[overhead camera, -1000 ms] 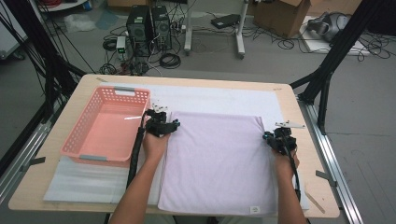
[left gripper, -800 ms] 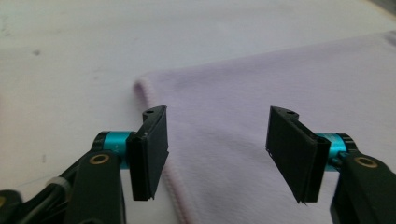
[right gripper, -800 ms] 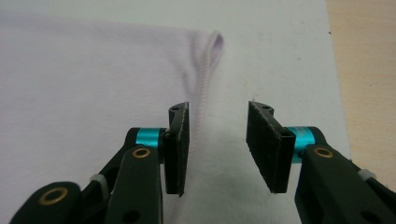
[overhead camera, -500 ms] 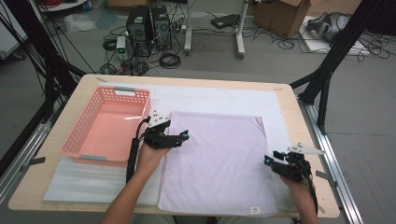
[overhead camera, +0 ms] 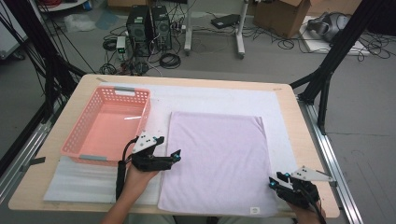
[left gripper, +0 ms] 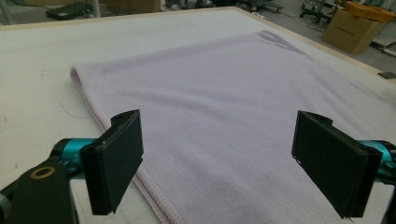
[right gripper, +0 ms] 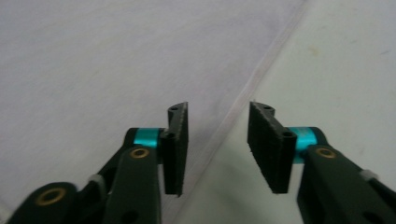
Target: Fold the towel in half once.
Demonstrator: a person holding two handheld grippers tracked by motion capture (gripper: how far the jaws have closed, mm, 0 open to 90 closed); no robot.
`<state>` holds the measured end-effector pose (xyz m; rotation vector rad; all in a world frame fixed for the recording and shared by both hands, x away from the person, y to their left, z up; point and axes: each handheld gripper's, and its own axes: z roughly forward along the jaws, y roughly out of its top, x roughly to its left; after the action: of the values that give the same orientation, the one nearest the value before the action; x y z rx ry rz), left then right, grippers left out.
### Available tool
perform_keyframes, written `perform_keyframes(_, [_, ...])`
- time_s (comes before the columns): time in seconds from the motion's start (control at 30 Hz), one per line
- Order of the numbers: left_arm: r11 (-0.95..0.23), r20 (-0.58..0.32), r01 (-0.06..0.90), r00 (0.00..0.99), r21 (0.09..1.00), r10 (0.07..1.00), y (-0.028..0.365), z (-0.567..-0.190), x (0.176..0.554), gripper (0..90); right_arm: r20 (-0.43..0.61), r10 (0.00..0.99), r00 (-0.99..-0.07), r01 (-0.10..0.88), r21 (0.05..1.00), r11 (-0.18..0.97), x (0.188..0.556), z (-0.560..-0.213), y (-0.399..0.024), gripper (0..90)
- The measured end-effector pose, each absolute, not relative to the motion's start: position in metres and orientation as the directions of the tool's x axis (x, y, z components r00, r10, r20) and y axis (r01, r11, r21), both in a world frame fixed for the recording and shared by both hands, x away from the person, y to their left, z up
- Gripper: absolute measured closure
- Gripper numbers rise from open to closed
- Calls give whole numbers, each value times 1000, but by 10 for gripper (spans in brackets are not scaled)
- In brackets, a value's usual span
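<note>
One towel: a pale lilac towel (overhead camera: 217,161) lies spread flat on the table, roughly square, over a white mat (overhead camera: 219,100).
Towel surface: short, even pile, smooth across the middle, with a faint ripple near the far corner in the left gripper view (left gripper: 275,39).
Towel edges: a narrow stitched hem runs along the sides; in the left gripper view the near edge (left gripper: 154,196) looks doubled, like a fold or a thick hem.
Towel label: a small white tag (overhead camera: 254,210) sits at the front edge near the right corner; any writing on it is too small to read.
Towel position: right of the pink basket (overhead camera: 77,140), apart from it, its front edge close to the table's front edge.
Left gripper: the left gripper (overhead camera: 173,157) is at the towel's left edge, about midway along it, pointing right; its jaws are spread wide, with the hem below them and nothing between them (left gripper: 217,163).
Right gripper: the right gripper (overhead camera: 272,181) is at the towel's front right corner; its jaws stand a little apart, straddling the hem line where lilac cloth meets white mat (right gripper: 217,144), and grip nothing.
Basket: pink plastic, lattice walls, grey strips on its near and far rims.
Table: light wood top (overhead camera: 306,140), bare along its right side.
Other writing: none legible on the grippers or basket.
</note>
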<state>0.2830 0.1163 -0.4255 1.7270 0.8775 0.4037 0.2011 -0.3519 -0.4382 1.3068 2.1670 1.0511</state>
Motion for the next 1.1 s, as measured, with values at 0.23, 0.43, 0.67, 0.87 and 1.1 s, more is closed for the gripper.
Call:
perform_keyframes(0.23, [-136, -152, 360, 664, 923, 732, 121, -432, 278, 191, 60, 868, -493, 608, 737, 295, 185, -445, -346, 779])
perform_keyframes(0.43, [-135, -166, 375, 668, 917, 725, 124, -433, 274, 264, 13, 861, -509, 597, 726, 342, 182, -440, -341, 866])
perform_keyframes(0.67, [-189, -185, 442, 673, 877, 716, 134, -435, 259, 413, 10, 868, -497, 612, 714, 341, 173, -437, -345, 727])
perform_keyframes(0.87, [-223, -196, 479, 678, 849, 709, 137, -439, 252, 663, 2, 866, -499, 557, 766, 320, 175, -432, -343, 653])
perform_keyframes(1.1, [-333, -76, 484, 648, 809, 758, 118, -451, 261, 715, -1, 866, -501, 556, 766, 323, 181, -435, -341, 651])
